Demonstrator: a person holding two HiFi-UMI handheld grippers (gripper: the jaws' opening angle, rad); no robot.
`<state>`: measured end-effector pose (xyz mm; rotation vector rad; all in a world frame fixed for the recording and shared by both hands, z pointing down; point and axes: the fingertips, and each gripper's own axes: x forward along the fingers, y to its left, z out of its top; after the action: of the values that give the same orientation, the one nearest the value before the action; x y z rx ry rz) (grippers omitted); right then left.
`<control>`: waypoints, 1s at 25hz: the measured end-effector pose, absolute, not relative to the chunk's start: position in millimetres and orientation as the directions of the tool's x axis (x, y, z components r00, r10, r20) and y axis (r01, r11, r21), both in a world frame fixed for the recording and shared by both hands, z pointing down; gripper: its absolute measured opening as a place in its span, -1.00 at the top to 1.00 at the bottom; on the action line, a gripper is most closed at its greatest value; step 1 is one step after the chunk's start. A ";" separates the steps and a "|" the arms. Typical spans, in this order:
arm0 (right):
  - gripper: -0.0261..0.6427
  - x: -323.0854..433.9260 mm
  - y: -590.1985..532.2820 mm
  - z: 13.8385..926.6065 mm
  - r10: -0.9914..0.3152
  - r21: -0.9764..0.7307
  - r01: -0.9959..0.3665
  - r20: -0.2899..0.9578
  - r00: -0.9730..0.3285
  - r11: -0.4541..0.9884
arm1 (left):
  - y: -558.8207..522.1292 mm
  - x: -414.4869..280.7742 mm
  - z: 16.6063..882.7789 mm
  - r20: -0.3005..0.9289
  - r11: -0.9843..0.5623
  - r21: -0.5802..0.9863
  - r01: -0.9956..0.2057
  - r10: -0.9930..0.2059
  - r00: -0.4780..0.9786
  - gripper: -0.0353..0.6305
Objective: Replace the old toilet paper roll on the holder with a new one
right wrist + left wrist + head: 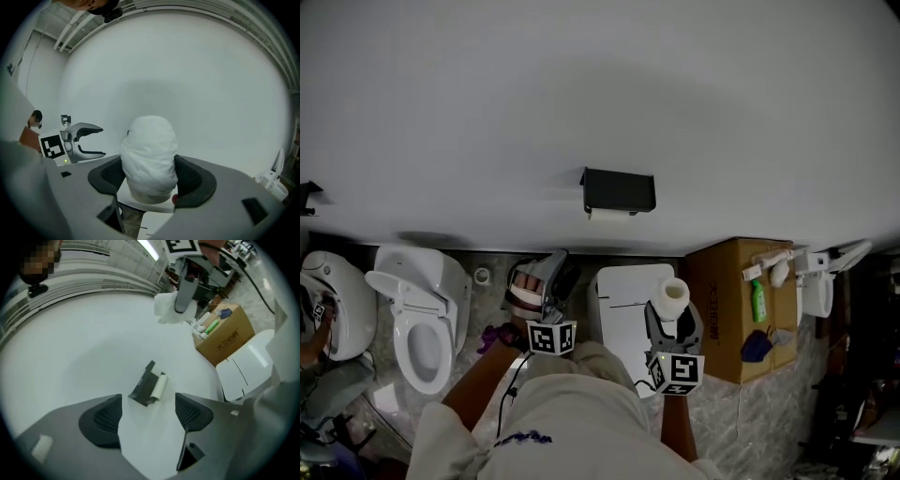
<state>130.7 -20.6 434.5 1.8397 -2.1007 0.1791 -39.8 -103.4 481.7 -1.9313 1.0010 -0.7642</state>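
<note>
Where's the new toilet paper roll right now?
In the head view, right of centre: the new toilet paper roll is clamped in the right gripper, just left of the cardboard box.

My left gripper (149,416) is light grey plastic, a broad shell that curves into two dark grey pads (105,420) with a fine mesh pattern. My right gripper (150,176) is built the same, with a small red spot (175,199) at the foot of one pad. Each carries a white cube (551,337) printed with black square markers. A thin black cable (511,389) runs over my pale beige top (572,412), which bears a small purple print (525,437).
</note>
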 end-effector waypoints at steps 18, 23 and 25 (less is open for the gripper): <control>-0.02 169.3 -97.5 447.8 -0.938 0.091 -0.972 0.295 -0.183 0.218 | -186.2 28.5 535.9 0.229 -0.290 -0.951 -0.112 -0.896 0.380 -0.05; -0.02 192.7 -94.2 439.7 -0.947 0.121 -0.967 0.262 -0.185 0.222 | -200.1 48.2 541.7 0.204 -0.270 -0.949 -0.162 -0.920 0.336 0.04; -0.02 191.9 -95.1 440.0 -0.948 0.102 -0.968 0.249 -0.198 0.229 | -208.4 43.2 546.8 0.211 -0.257 -0.959 -0.118 -0.928 0.306 0.05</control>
<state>191.9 -95.1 440.0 1.8000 -2.2459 0.1119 43.2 -208.4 546.8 -1.6257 0.9713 -1.0733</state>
